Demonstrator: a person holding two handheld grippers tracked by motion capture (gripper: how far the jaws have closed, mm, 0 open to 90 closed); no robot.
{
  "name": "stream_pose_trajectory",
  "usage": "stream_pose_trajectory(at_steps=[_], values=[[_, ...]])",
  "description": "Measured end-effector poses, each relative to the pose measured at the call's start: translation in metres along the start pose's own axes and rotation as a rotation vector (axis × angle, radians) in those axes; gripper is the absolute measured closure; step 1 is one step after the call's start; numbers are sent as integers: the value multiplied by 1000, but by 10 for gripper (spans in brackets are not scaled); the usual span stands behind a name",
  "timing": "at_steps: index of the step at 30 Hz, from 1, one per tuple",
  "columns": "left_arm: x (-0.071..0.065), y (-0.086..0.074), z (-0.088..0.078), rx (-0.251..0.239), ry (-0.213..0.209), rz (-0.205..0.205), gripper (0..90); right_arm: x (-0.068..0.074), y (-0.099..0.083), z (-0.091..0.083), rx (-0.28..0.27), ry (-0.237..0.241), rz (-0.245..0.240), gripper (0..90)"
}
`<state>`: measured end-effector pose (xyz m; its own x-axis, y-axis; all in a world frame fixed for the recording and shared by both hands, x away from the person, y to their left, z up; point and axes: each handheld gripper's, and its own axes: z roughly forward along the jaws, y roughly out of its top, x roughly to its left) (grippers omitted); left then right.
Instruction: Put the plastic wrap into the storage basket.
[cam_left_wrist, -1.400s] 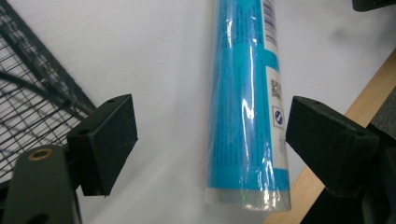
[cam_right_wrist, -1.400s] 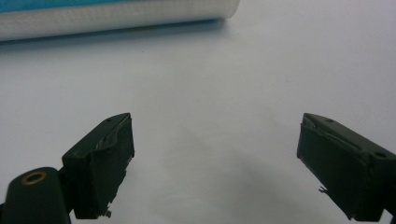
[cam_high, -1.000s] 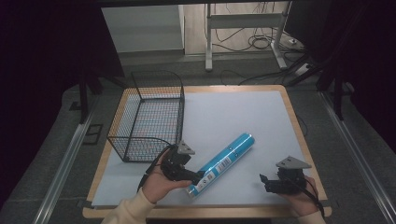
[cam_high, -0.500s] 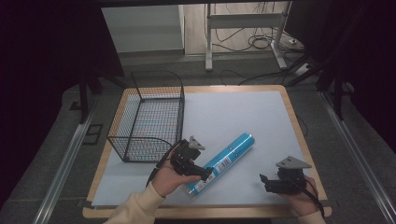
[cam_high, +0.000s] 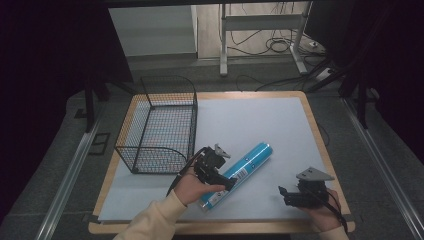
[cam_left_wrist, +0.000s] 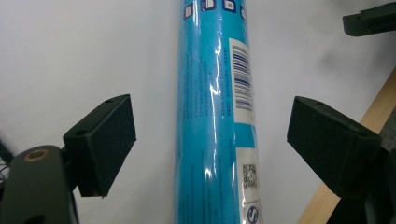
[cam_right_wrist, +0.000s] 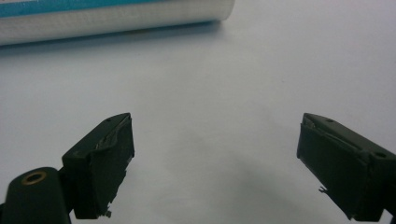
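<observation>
A long blue tube with a white label lies slantwise on the white sheet. My left gripper reaches over its near end. In the left gripper view the tube runs up between the jaws, and my gripper stands open with a gap on each side of the tube. Its jaws have just been opening, and the pads do not touch the tube. My right gripper rests at the front right, apart from the tube. Seen from its own camera it is open and empty, with the tube's end beyond it.
A black wire basket stands on the left of the table, just behind the left hand. The table's wooden front edge lies close under both hands. A metal frame and cables sit on the floor beyond the table.
The left hand has slid to the right, from beside the tube to over its near end, bringing the jaws to either side of it. The right hand and the tube have stayed put.
</observation>
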<state>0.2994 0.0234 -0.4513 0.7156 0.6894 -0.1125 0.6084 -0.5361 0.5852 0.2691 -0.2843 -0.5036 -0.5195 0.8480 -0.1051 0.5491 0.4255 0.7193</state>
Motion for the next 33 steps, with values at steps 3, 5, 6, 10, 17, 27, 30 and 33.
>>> stream_pose_trajectory(at_steps=[3,5,6,10,17,27,30,33], values=[[-2,3,4,11,1,8,149,0,0,0,-1,0,0,113],[-3,5,6,15,-2,8,148,0,0,0,-2,-1,-1,113],[-3,6,8,16,-1,7,148,0,0,0,-3,-1,-1,113],[-4,10,14,32,-4,14,149,0,0,-1,-8,-4,-2,113],[-7,17,23,49,-5,26,145,0,0,-1,-6,-6,-1,113],[-12,26,39,77,-1,38,144,-1,0,-1,-7,-6,-1,113],[-13,29,44,93,5,40,144,0,0,-2,-9,-6,-1,113],[-12,31,49,113,13,41,145,0,1,-2,-11,-6,-1,113]])
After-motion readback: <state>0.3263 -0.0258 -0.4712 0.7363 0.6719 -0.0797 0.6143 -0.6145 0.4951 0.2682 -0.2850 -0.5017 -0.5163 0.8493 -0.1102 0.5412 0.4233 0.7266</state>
